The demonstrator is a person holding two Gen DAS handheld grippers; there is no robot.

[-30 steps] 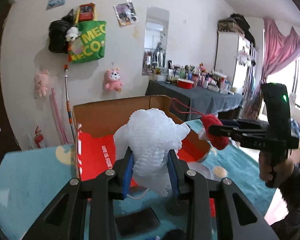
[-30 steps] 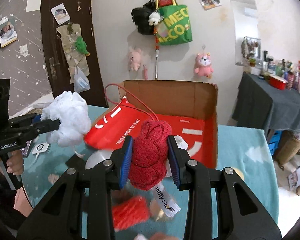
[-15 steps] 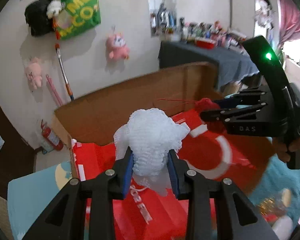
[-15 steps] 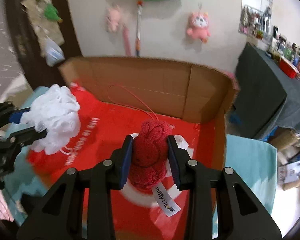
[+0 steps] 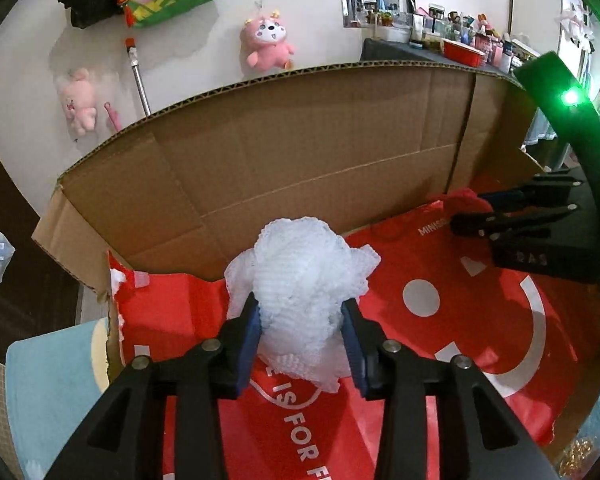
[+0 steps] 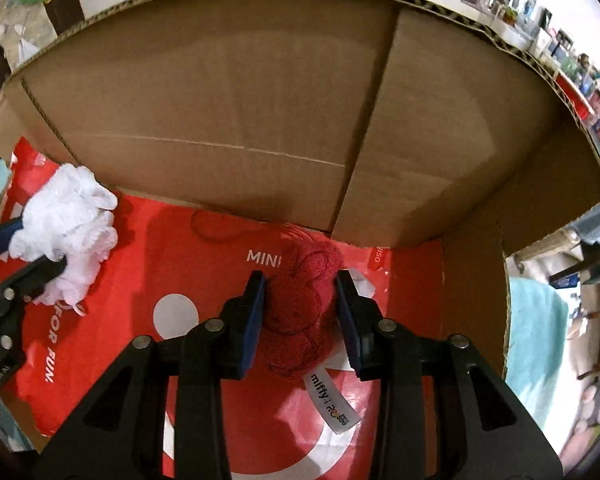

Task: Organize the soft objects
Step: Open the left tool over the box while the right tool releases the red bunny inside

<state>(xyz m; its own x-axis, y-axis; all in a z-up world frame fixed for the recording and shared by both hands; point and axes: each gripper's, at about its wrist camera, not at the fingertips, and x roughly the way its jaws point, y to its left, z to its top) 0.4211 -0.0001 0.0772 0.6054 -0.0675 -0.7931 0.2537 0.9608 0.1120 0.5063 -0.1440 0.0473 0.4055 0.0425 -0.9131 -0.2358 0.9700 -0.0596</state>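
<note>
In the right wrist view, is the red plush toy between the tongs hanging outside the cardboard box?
No. The red plush toy sits between the right tongs over the red bag lining the cardboard box.

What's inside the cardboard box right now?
A red printed bag lines the cardboard box floor; above it sit the white mesh puff and red plush. Anything beneath the bag is covered.
</note>
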